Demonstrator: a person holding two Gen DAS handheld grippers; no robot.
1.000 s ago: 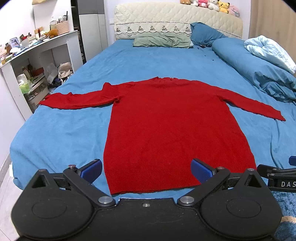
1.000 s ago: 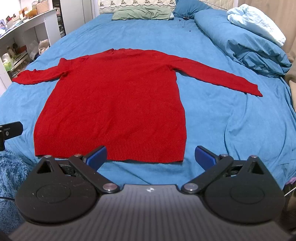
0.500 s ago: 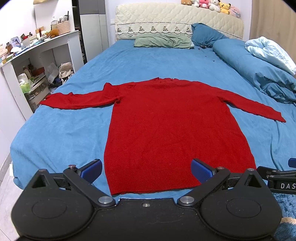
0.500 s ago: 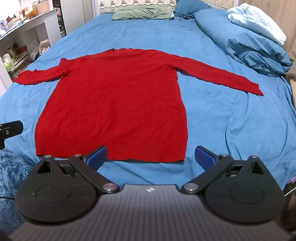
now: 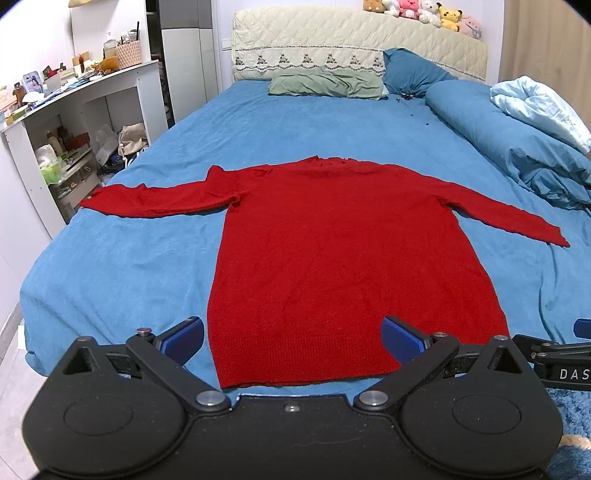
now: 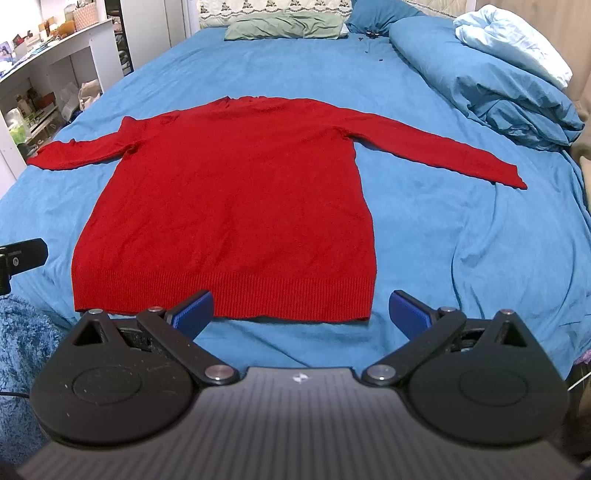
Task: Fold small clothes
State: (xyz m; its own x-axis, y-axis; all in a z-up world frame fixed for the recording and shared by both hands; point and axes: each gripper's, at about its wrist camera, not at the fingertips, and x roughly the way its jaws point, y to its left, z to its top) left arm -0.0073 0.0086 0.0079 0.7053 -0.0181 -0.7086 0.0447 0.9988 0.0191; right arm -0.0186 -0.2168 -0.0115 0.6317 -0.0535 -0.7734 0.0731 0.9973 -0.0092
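sweater (image 5: 343, 258) lies flat on bed (image 5: 110, 277), pillows (image 5: 325, 83) behind.

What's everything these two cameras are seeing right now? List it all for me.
Sweater: one, red, spread flat on the bed, sleeves out, hem nearest the cameras.
Bed sheet: one, blue, under the sweater.
Pillow: one, green, at the headboard.
Pillow: one, dark blue, beside the green one.
Duvet: one, blue, bunched along the bed's right edge.
Headboard: one, cream, quilted.
Plush toys: several, mixed colours, atop the headboard.
Shelf unit: one, white, cluttered, left of the bed.
Left gripper: one, black with blue fingers, open, empty.
Right gripper: one, black with blue fingers, open, empty.
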